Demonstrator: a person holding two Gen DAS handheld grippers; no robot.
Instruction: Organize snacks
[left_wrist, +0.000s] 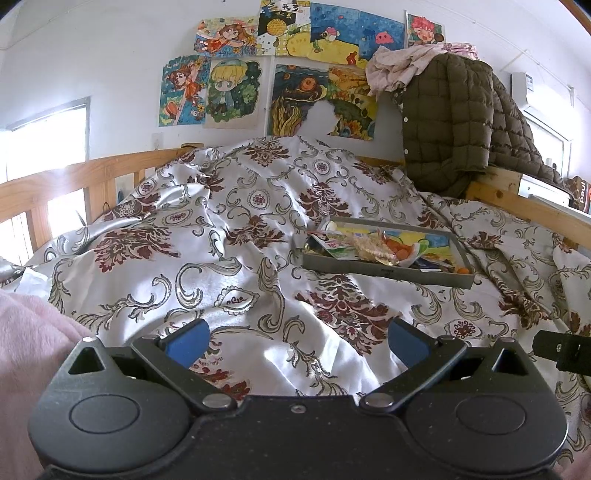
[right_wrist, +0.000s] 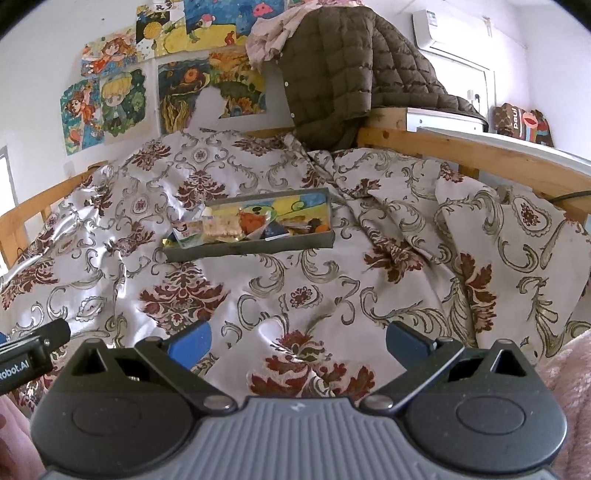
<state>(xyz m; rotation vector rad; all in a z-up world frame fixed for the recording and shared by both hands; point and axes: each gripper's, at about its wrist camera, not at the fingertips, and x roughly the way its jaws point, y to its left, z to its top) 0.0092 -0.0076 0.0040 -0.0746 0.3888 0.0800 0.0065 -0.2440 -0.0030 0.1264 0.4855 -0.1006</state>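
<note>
Hovering low over the patterned bedspread (left_wrist: 258, 229), both grippers hold nothing, jaws spread wide. Left gripper (left_wrist: 295, 341): the shallow grey tray (left_wrist: 388, 272) of snacks (left_wrist: 373, 248) lies ahead and to its right, well apart. Right gripper (right_wrist: 297, 341): same tray (right_wrist: 251, 249) ahead, slightly left, long axis running crosswise to the fingers. Neither looks clearly nearer; I'd judge the right lines up better. Snacks sit heaped inside the tray (right_wrist: 236, 223). Readable: "paul" on a bag (right_wrist: 517, 122) on the far shelf; wrapper print too small.
</note>
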